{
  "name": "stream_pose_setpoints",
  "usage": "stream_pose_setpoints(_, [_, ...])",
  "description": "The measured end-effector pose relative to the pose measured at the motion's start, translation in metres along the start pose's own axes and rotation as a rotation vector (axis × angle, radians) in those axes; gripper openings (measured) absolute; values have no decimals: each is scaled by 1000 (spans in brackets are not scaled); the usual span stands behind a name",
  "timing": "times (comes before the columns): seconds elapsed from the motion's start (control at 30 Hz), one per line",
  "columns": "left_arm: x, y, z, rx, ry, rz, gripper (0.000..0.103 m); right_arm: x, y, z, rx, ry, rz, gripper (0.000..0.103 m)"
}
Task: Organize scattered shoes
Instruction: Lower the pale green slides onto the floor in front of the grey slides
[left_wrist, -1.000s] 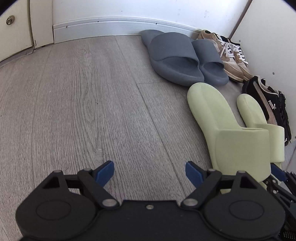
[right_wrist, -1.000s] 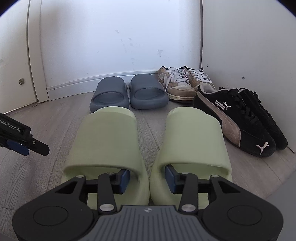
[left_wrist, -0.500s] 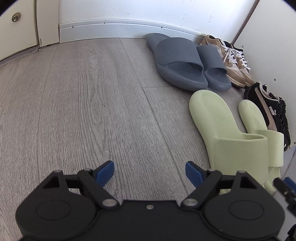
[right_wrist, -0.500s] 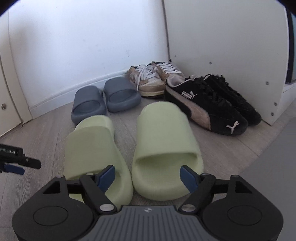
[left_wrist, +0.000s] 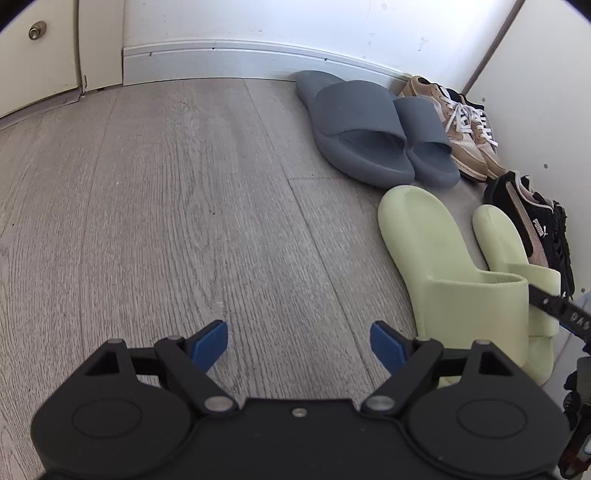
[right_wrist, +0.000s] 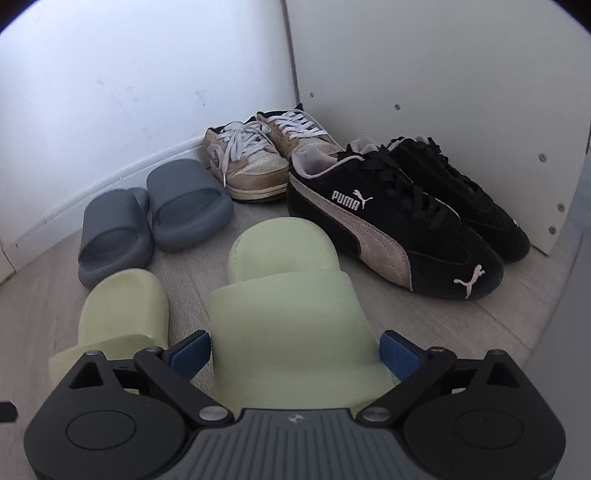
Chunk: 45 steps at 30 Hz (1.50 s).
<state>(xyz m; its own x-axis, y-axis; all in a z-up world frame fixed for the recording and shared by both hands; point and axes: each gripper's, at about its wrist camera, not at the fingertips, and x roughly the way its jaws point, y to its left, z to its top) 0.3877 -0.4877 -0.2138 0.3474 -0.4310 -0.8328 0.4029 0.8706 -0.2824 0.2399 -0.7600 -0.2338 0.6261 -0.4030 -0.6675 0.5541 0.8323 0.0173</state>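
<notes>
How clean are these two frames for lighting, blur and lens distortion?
Left wrist view: evenly lit and sharp; the fisheye bows the baseboard, and the corners go dark. Right wrist view: dimmer, the wall bluish with dark corners; the black sneakers are crisp, but the green slide between the open right hand-held gripper fingers looks soft.

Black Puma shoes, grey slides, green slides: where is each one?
Black Puma shoes (right_wrist: 388, 236), right wrist view, side stripe of the nearer shoe.
Grey slides (left_wrist: 354, 110), left wrist view, strap of the nearer slide.
Green slides (right_wrist: 291, 321), right wrist view, strap of the nearer slide.
</notes>
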Motion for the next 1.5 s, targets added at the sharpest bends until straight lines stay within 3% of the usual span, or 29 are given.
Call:
stream_pose_setpoints(0.4, [1, 5, 0, -15, 7, -2, 85, 8, 17, 6, -193, -2, 141, 97])
stream_pose_setpoints(0.5, [0, 6, 1, -17, 4, -1, 85, 12, 19, 10, -199, 1, 153, 97])
stream_pose_setpoints(0.6, [-1, 6, 2, -18, -1, 0, 85, 8, 22, 10, -180, -1, 110, 97])
stream_pose_setpoints(0.83, [-3, 9, 2, -30, -4, 2, 85, -41, 44, -10, -156, -159, 24, 98])
stream_pose_setpoints(1.0, [-1, 13, 2, -48, 5, -3, 85, -71, 70, -27, -173, -239, 62, 98])
stream_pose_setpoints(1.1, [-4, 14, 1, -49, -4, 0, 85, -75, 87, -32, -170, -199, 146, 98])
stream_pose_setpoints(1.3, [-7, 22, -1, -73, -6, 9, 85, -58, 126, -41, -242, -73, 174, 96])
stream_pose_setpoints(1.5, [-12, 34, -1, -98, -19, 21, 85, -53, 124, -43, -262, -60, 209, 94])
